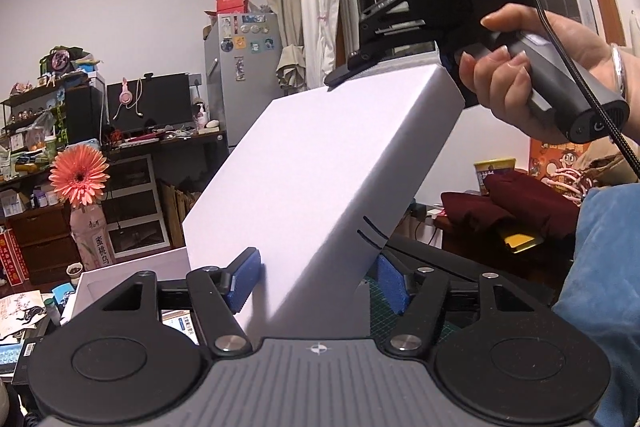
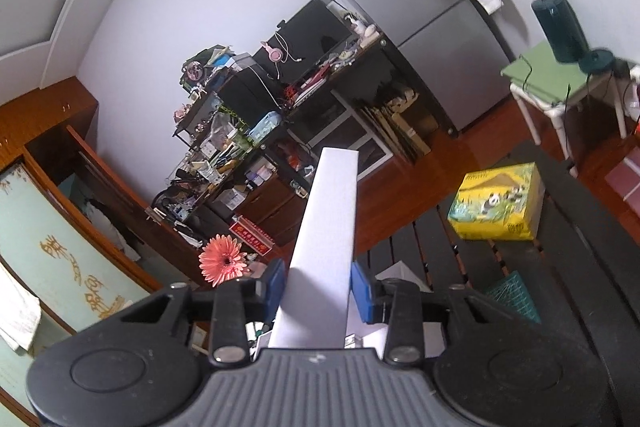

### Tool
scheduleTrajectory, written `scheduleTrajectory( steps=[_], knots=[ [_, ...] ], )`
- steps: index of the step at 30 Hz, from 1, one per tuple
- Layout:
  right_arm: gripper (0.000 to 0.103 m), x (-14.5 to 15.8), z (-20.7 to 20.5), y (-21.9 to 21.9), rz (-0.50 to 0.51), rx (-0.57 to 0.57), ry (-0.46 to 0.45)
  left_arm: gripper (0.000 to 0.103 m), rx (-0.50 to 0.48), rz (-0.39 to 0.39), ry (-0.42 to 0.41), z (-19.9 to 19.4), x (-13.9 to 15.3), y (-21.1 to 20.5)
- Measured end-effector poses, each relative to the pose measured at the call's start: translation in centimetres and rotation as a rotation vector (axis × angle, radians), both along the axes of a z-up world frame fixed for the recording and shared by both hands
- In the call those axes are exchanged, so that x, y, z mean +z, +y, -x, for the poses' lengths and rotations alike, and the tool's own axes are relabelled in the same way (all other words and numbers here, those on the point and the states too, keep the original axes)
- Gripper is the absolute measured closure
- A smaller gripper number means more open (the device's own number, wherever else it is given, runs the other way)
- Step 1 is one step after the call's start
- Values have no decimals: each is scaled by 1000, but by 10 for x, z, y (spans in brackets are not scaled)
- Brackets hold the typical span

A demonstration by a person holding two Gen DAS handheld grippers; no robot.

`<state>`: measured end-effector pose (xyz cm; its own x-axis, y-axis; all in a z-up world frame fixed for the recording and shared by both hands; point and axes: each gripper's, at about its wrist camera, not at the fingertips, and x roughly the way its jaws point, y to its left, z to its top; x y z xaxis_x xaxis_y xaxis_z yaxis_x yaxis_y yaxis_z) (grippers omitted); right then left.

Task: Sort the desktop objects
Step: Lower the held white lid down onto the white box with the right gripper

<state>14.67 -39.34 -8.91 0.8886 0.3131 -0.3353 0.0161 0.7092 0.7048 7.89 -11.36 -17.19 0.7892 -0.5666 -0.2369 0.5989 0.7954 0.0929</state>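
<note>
A large white box lid (image 1: 320, 163) is held up in the air, tilted. My left gripper (image 1: 320, 279) is shut on its lower end, blue pads (image 1: 246, 279) pressed on both sides. My right gripper shows in the left wrist view (image 1: 352, 67), clamped on the lid's upper corner, held by a hand (image 1: 520, 67). In the right wrist view the lid appears edge-on as a narrow white strip (image 2: 332, 227) between the right gripper's (image 2: 318, 287) blue pads (image 2: 362, 291). The white box base (image 1: 132, 275) lies below on the left.
A pink flower (image 1: 80, 175) in a bottle stands at the left. A yellow panda tissue pack (image 2: 496, 203) lies on the dark slatted table (image 2: 580, 267). A green cutting mat (image 2: 512, 295), papers and small items lie below. Dark red cloth (image 1: 520, 207) sits at the right.
</note>
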Motion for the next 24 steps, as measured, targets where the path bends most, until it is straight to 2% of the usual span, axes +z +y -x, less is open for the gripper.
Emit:
scheduleTrajectory(
  steps=[5, 14, 24],
  knots=[
    [68, -14, -6, -2, -68, 5, 15, 37, 18, -8, 0, -1, -1, 4],
    [68, -34, -17, 4, -133, 31, 60, 33, 34, -34, 2, -1, -2, 13],
    [68, -58, -28, 4, -235, 41, 106, 32, 25, 36, 82, -10, 2, 35]
  ],
)
